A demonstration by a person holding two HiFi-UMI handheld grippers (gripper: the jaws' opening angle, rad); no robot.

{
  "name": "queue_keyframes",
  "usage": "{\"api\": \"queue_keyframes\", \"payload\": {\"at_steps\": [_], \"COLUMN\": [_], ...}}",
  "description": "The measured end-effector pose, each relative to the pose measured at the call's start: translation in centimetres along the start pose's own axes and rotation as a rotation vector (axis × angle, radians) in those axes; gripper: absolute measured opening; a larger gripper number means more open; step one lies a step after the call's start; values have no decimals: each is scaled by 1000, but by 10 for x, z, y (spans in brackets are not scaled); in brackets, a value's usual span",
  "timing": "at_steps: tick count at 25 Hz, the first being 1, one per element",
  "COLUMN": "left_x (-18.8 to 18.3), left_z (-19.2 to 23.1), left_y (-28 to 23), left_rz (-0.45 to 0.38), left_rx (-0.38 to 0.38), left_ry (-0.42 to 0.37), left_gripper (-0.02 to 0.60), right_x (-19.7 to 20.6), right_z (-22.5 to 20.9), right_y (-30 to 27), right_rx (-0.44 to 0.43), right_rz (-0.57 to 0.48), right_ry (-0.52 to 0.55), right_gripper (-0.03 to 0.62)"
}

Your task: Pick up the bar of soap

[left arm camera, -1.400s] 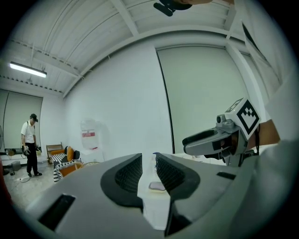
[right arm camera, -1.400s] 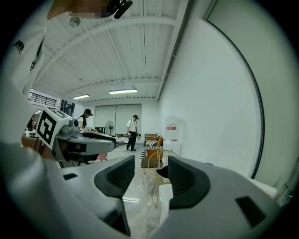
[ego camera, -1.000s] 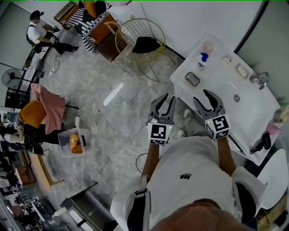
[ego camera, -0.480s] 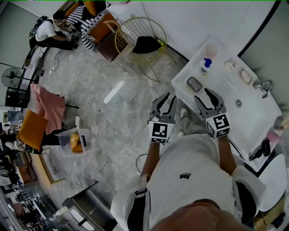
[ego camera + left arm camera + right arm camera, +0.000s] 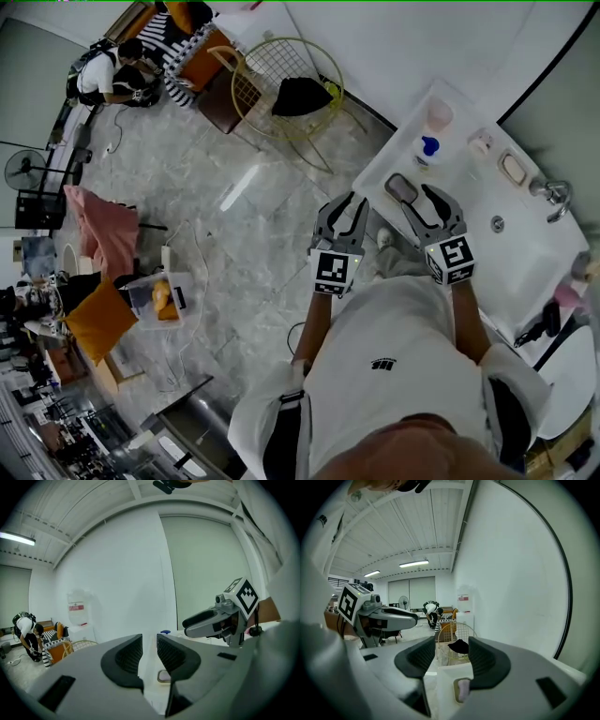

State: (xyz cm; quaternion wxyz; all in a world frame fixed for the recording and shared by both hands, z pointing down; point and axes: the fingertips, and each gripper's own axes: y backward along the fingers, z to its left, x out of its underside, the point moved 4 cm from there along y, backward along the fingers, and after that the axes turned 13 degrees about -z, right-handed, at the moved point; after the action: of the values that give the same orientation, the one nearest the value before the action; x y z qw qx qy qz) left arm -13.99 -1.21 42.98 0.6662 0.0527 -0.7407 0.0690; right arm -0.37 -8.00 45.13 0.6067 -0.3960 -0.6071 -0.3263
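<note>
The bar of soap is a pale pinkish block lying in a dark-rimmed dish at the near left corner of the white sink counter. My right gripper hangs open just beside the dish, with nothing between its fingers. My left gripper is open too, over the floor to the left of the counter's edge. The right gripper view has the soap low between the open jaws of the right gripper. From the left gripper the dish peeks out behind the right jaw.
On the counter stand a pink cup, a blue-capped bottle, a second soap dish and a faucet by the basin drain. A yellow wire chair with a black cloth stands on the floor beyond.
The view has drifted a little, so the counter and soap dish sit closer to my right gripper. Both grippers stay open and empty.
</note>
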Motion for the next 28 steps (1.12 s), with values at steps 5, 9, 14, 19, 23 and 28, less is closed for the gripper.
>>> {"api": "queue_keyframes", "payload": {"at_steps": [5, 9, 14, 19, 23, 28], "left_x": [12, 25, 38, 52, 61, 76], "left_z": [3, 6, 7, 6, 7, 5], "left_y": [-28, -48, -70, -90, -98, -111], "left_rz": [35, 68, 116, 165, 200, 248], "left_rx": [21, 30, 37, 56, 70, 113], "left_ry": [-3, 4, 17, 22, 22, 7], "left_gripper": [98, 98, 98, 98, 98, 98], "right_x": [15, 26, 40, 54, 63, 72], "right_z": [-24, -38, -57, -75, -77, -81], "right_y": [-14, -22, -30, -38, -43, -49], "right_rx": [8, -6, -30, -43, -59, -76], "right_rz": [22, 43, 96, 134, 161, 186], "right_ry": [-23, -38, -52, -78, -95, -118], "right_gripper": [233, 222, 209, 209, 209, 212]}}
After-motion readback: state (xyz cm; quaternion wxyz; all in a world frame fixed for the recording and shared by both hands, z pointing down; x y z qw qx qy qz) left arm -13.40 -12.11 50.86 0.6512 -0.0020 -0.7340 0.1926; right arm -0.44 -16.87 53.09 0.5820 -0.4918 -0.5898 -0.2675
